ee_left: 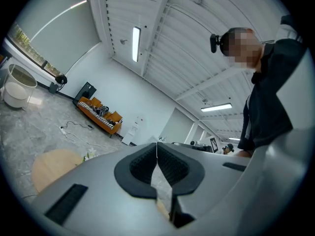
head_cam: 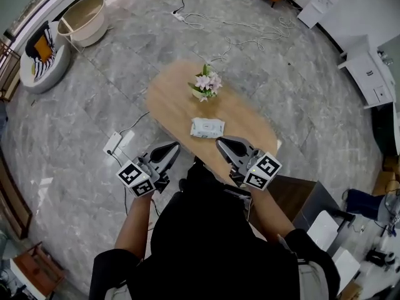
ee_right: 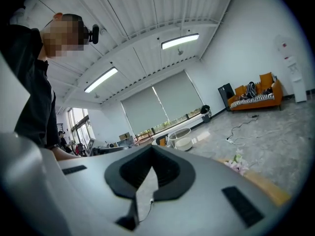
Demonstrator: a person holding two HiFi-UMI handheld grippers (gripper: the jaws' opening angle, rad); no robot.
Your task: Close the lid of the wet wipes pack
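A person standing at an oval wooden counter [head_cam: 172, 99] holds the left gripper [head_cam: 169, 149] and right gripper [head_cam: 224, 144] level above its near edge. Each gripper's jaws are pressed together at the tips with nothing between them. The wet wipes pack [head_cam: 207, 127] lies flat on the counter just beyond and between the two grippers, untouched; whether its lid is open cannot be made out. A small bunch of flowers [head_cam: 206, 84] stands farther back.
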